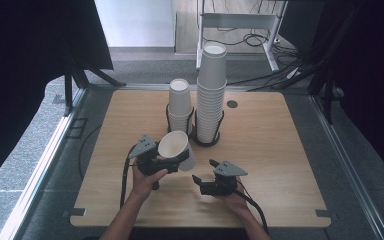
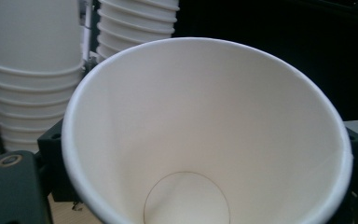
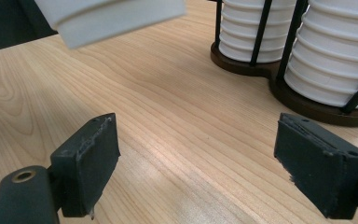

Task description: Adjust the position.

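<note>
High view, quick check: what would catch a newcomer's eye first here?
The tilted paper cup clamped in the left gripper above the table's near middle, mouth facing the person. Behind it, two cup stacks stand in a dark holder, the right one taller. The right gripper sits open and empty nearby.

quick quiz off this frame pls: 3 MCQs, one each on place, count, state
1. Where is the single paper cup?
A. between the left gripper's jaws
B. atop the taller stack
C. lying on the table

2. How many cup stacks stand in the black holder?
A. one
B. two
C. four

3. How is the right gripper?
A. shut on a cup
B. open, nothing between its jaws
C. shut on the holder

Key: 1 A, the jaws flank the cup's wall in the left gripper view. 2 B, a shorter stack beside a taller one. 3 B, bare table between the jaws.
</note>
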Available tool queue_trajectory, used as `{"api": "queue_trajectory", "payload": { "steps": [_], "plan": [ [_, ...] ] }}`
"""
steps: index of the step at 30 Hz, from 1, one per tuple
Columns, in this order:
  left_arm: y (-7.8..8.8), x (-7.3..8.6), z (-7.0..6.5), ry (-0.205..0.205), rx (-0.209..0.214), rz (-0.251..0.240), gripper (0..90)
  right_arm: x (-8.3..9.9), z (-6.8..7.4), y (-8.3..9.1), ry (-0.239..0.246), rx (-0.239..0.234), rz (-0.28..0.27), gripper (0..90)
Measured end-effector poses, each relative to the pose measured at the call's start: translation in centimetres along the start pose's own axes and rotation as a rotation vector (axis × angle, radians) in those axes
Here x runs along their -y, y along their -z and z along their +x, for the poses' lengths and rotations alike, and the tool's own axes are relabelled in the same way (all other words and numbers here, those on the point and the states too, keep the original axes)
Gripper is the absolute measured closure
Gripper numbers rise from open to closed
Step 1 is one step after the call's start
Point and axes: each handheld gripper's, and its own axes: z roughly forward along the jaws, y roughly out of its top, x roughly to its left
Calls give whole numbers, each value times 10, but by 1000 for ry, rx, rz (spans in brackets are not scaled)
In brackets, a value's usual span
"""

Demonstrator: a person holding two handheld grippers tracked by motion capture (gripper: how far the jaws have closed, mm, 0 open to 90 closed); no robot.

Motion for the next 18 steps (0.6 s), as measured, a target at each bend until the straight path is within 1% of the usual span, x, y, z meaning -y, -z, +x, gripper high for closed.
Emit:
{"api": "queue_trajectory", "payload": {
  "steps": [2, 5, 9, 11, 12, 14, 17, 18],
  "plan": [
    [3, 0, 4, 12, -11, 1, 131, 0, 0, 1, 4, 0, 0, 147],
    [7, 0, 8, 3, -37, 2, 130, -1, -1, 2, 4, 4, -9, 149],
    [11, 0, 13, 3, -60, 1, 130, -1, -2, 3, 0, 9, -13, 156],
    [13, 1, 14, -1, -74, 3, 130, -1, -3, 6, 2, 24, -35, 175],
    [13, 2, 14, -8, -91, 10, 130, -1, -3, 6, 0, 26, -42, 178],
    [14, 3, 15, -18, -110, 20, 131, -2, -4, 8, 0, 30, -50, 178],
    [15, 5, 16, -42, -132, 38, 130, -3, -6, 11, -4, 38, -62, 180],
    [15, 6, 16, -56, -146, 47, 130, -3, -7, 12, -5, 39, -67, 182]
  ]
}}
